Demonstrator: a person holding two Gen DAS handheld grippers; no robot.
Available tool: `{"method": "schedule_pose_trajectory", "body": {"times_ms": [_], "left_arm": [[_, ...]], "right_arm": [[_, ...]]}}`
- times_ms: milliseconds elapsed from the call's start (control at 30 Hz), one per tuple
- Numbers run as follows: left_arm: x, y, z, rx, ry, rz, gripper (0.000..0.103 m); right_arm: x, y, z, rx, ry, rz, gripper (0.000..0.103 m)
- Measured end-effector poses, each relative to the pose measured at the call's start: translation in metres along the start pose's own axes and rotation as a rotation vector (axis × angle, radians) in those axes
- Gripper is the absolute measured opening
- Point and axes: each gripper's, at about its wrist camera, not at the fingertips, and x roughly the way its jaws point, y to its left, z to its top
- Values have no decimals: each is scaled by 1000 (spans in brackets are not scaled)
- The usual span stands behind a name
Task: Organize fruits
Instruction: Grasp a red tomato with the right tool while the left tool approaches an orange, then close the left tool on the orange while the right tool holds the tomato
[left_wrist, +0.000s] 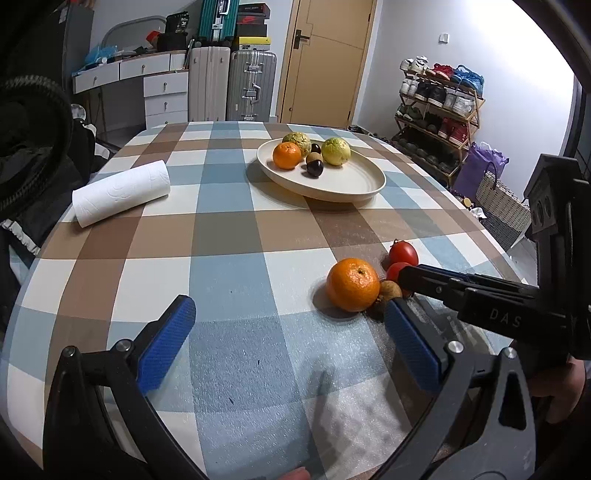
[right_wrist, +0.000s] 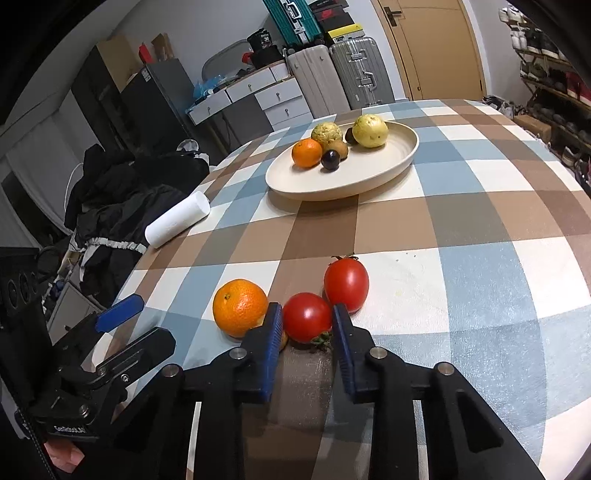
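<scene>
I am bringing the right hand-held gripper (right_wrist: 307, 325) up to the nearer tomato (right_wrist: 306, 316), which is sitting dead ahead between its blue pads (right_wrist: 272, 345); the jaws are bracketing it closely, though I cannot tell whether they are pressing yet. The second tomato (right_wrist: 346, 283) is lying just beyond and to the right, the orange (right_wrist: 240, 307) just left, touching the left pad's outer side. The left hand-held gripper (left_wrist: 291, 332) is hanging wide open, farther off. The plate (right_wrist: 369, 181) is lying well ahead across the bench (right_wrist: 480, 240).
</scene>
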Motion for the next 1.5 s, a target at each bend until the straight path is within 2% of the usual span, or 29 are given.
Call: {"method": "schedule_pose_trajectory", "body": {"times_ms": [400, 700, 1067, 1167, 1200, 1233, 1300, 1367, 1433, 1500], "left_arm": [[2, -1, 4, 15, 4, -5, 102], [18, -4, 10, 29, 60, -59, 102], [41, -8, 21, 44, 102, -168, 101], [47, -7, 23, 32, 117, -213, 91], [49, -7, 24, 27, 124, -224, 80], [50, -7, 23, 25, 130, -234, 74], [54, -7, 24, 22, 146, -261, 69], [56, -8, 23, 19, 157, -293, 59], [58, -8, 22, 20, 172, -309, 43], [61, -11, 21, 31, 188, -311, 36]], "right_arm": [[-26, -3, -3, 13, -108, 8, 27], [-41, -6, -2, 7, -143, 15, 27], [-42, -10, -7, 20, -134, 11, 27], [-43, -11, -7, 27, -140, 11, 27], [-42, -11, -7, 30, -137, 12, 27], [-42, -11, -7, 31, -135, 13, 27], [-42, -11, -8, 29, -131, 14, 27], [-41, -9, -7, 24, -130, 12, 27], [-42, -8, -7, 20, -131, 12, 27], [-42, -6, -7, 15, -131, 10, 27]]}}
